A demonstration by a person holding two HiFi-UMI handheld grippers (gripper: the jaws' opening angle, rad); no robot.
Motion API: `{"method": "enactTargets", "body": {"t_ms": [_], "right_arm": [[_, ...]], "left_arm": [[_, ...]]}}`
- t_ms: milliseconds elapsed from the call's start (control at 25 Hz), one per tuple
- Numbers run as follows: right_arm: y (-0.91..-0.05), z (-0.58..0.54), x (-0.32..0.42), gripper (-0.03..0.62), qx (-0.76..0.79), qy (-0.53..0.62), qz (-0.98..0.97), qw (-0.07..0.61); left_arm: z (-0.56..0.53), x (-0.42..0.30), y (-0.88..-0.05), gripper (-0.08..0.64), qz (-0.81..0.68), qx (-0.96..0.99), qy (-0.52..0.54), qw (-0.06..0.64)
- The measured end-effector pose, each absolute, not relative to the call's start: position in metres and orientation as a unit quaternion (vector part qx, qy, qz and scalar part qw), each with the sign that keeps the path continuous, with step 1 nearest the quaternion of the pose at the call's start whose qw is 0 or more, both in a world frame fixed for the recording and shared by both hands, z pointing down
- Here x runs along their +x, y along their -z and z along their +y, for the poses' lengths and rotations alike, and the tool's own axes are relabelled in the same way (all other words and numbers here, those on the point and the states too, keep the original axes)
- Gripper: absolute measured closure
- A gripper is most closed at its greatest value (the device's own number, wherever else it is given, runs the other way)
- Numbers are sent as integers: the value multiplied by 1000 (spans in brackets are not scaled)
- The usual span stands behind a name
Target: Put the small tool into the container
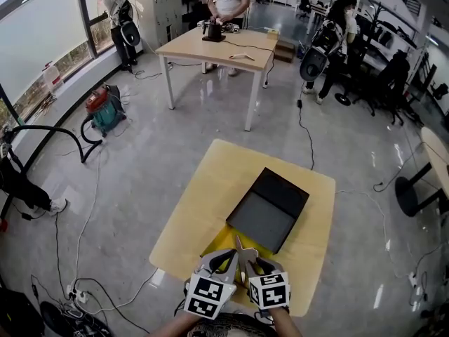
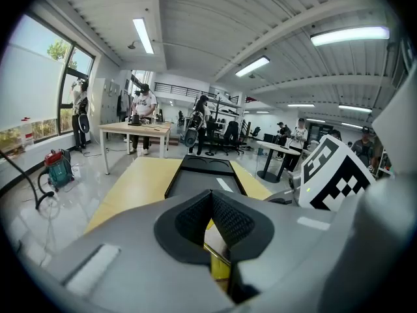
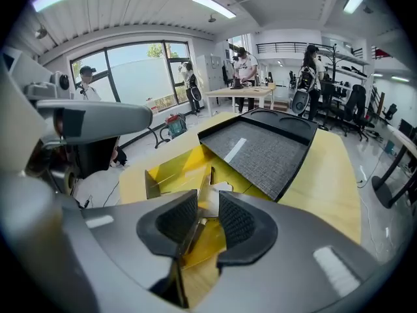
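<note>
A black tray with a grey floor lies on the wooden table; a short white strip rests inside it. Just in front of the tray sits a yellow see-through box with thin upright walls and a white piece inside. My right gripper hangs over the box, open, with a thin yellow flap standing in the gap against the left pad. Beside it my left gripper has its pads meeting at the tips; yellow shows beneath them. Both grippers are at the table's near edge.
A second table stands far ahead with a person behind it. A vacuum cleaner and loose cables lie on the floor to the left. A round table is at the right edge, chairs and people beyond it.
</note>
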State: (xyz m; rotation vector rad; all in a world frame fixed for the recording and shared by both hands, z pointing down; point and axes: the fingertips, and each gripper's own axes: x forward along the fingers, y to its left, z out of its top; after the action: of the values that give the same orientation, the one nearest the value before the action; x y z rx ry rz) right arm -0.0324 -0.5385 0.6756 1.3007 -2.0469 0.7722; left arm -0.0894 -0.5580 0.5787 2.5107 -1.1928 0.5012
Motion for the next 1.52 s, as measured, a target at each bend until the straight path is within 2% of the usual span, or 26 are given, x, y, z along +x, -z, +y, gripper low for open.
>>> {"method": "enactTargets", "body": {"t_ms": [480,880,1040,1520], "right_arm": [[-596,-486,-18,508,494,-253,-801,225],[-534,-418,15,549,492,-212,-826,175],[-517,-387,29,584,491,-195,-834,160],[-481,-307,57,588,474,-168,-856,118]], "left_arm": [[-497,-64,-540,541,-418,880,-165,156],[-425,-20,-508,541,-418,883,-159,144],[-392,-4,-496,541,-422,882,-152,147],[-312,32,-482,541,-427,881,-152,134]]}}
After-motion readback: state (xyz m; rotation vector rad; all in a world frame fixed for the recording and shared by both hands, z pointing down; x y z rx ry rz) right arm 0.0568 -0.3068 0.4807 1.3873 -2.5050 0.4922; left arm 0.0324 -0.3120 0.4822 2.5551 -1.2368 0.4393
